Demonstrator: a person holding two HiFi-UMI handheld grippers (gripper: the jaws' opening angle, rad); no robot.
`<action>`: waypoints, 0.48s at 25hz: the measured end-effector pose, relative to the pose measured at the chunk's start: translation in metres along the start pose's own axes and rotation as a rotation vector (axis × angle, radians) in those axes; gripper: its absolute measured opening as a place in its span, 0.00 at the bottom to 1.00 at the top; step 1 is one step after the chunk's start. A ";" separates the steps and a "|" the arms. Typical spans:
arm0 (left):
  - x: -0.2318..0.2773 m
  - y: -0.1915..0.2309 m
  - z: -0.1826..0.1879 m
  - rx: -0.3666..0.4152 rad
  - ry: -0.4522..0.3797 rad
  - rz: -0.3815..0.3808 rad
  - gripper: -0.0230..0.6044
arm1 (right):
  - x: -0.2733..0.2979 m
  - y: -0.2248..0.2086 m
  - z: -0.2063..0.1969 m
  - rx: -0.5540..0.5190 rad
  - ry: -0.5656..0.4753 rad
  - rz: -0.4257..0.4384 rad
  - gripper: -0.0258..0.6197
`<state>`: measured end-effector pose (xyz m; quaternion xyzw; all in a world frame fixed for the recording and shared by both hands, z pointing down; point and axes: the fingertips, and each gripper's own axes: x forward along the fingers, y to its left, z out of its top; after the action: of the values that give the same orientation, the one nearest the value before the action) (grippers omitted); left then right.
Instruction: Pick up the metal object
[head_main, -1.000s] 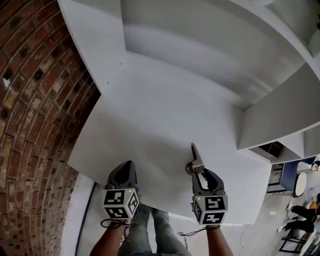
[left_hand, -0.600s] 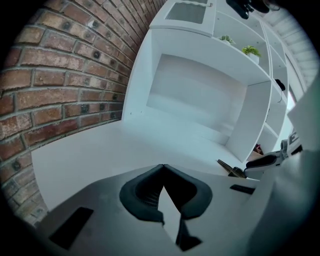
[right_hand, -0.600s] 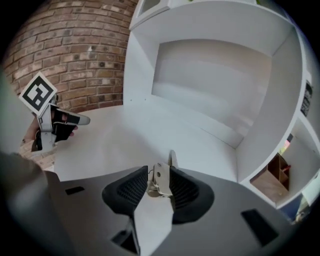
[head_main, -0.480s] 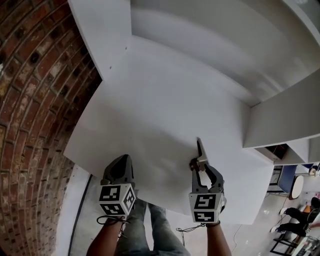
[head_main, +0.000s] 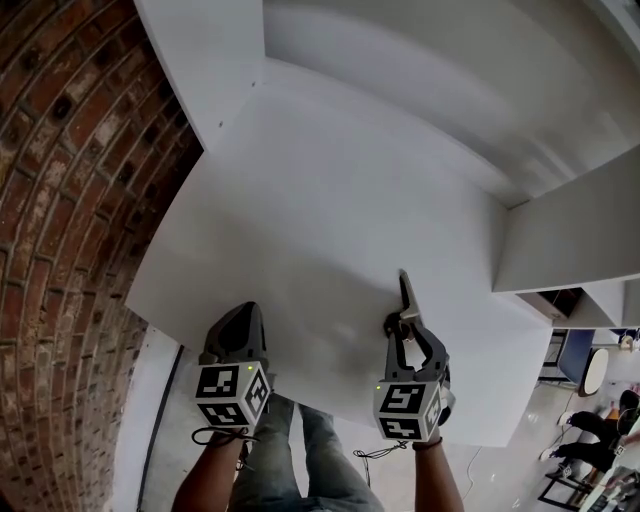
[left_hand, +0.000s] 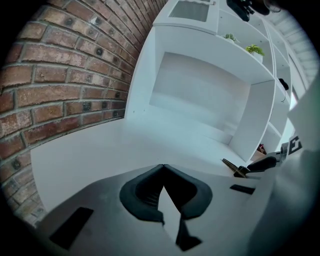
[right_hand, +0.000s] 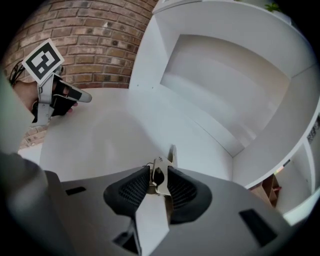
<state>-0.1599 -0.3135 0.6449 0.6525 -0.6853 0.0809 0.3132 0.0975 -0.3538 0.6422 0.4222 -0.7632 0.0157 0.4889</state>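
Observation:
The metal object (head_main: 405, 303) is a thin hinged piece of silvery metal that points away from me over the white desk (head_main: 320, 230). My right gripper (head_main: 406, 330) is shut on its near end; the right gripper view shows the metal object (right_hand: 159, 176) clamped between the black pads with its tip sticking out forward. My left gripper (head_main: 238, 325) hovers at the desk's front edge, shut, with nothing between its pads. The left gripper view shows the metal object (left_hand: 233, 167) at the right, held by the right gripper (left_hand: 250, 167).
A brick wall (head_main: 70, 200) runs along the left. White shelf walls (head_main: 205, 60) stand at the back left and a side panel (head_main: 570, 235) at the right. A person's legs (head_main: 300, 460) show below the desk's edge.
The right gripper with the metal object has drifted slightly right and toward me. The left gripper has stayed near the front edge. The head view has shifted a little.

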 end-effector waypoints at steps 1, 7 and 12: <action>0.000 0.001 0.000 -0.001 0.001 0.001 0.05 | 0.001 0.000 0.000 -0.007 0.002 -0.006 0.21; 0.004 0.001 0.002 -0.024 0.002 -0.006 0.05 | 0.004 -0.002 0.000 -0.020 0.018 -0.022 0.17; 0.005 0.000 0.008 -0.012 -0.008 -0.008 0.05 | 0.005 -0.001 0.000 -0.023 0.020 -0.025 0.17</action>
<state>-0.1625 -0.3215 0.6410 0.6535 -0.6845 0.0729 0.3148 0.0978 -0.3571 0.6455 0.4259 -0.7529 0.0048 0.5017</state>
